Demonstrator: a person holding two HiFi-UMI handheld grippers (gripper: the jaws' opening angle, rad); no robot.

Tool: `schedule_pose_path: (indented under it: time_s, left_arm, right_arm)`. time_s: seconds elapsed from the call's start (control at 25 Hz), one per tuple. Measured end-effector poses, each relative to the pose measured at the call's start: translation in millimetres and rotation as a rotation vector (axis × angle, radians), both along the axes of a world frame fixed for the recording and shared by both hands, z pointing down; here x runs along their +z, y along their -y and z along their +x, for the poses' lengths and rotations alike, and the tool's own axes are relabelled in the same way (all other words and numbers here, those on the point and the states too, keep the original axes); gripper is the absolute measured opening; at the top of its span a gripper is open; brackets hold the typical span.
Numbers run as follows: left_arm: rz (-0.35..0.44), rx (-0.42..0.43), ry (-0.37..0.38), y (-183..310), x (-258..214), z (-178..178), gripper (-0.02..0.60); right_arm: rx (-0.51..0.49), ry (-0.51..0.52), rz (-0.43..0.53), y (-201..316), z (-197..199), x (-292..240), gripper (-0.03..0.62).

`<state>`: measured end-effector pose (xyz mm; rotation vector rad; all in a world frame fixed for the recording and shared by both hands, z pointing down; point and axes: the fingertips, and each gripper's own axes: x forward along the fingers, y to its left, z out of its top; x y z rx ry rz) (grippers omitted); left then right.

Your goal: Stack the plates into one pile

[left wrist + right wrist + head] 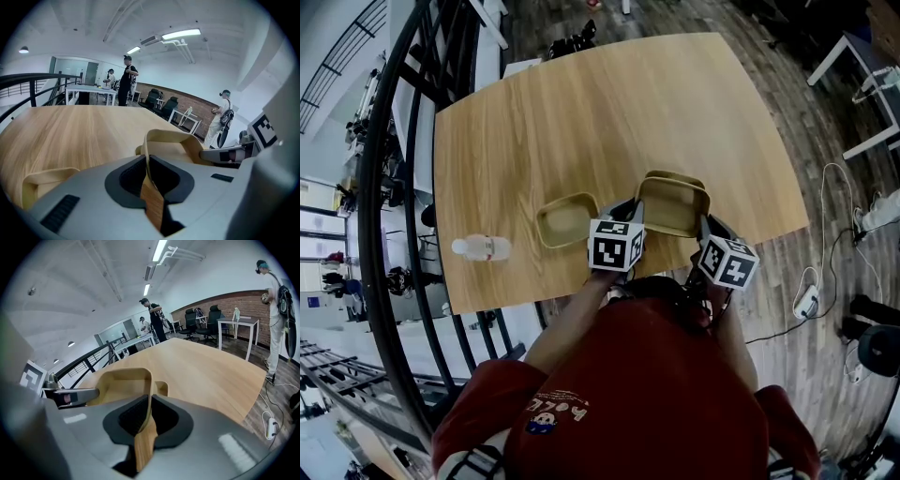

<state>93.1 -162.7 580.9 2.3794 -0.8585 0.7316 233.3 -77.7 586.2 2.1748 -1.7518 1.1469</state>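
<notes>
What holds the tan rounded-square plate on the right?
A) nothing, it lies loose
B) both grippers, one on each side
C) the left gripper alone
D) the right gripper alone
B: the left gripper and the right gripper each have jaws shut on a rim of the tan plate.

Bright ceiling strip lights (pixel 180 33), heavy fisheye warp, dark vignetted corners.
</notes>
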Motion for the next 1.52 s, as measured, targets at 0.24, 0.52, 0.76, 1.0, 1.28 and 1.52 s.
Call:
schedule_pose_path:
  time_s: [0.24,0.52,0.76,1.0,1.28,1.52]
  left_arm:
    - [-0.015,0.008,0.041,16,10,13,0.031]
    - [-0.042,0.013,0.093,25,23,23,0.031]
    - [-0.072,0.023,0.138,28,34,23,0.032]
    - [-0.085,0.036,0.181,26,44,23,0.037]
    - [-0.083,0.046,0.233,20,62,25,0.044]
    - [-0.08,0.05,0.257,20,68,21,0.054]
  right_arm:
    - [-0.01,0.013,-0.028,16,12,9,0.037]
    - [-0.014,0.039,-0.072,25,23,22,0.037]
    - [-0.022,0.06,-0.115,29,22,31,0.038]
    - [-0.03,0.06,-0.157,28,23,40,0.038]
    - [-0.051,0.047,-0.198,24,24,50,0.043]
    - [-0.053,0.037,-0.21,23,21,57,0.048]
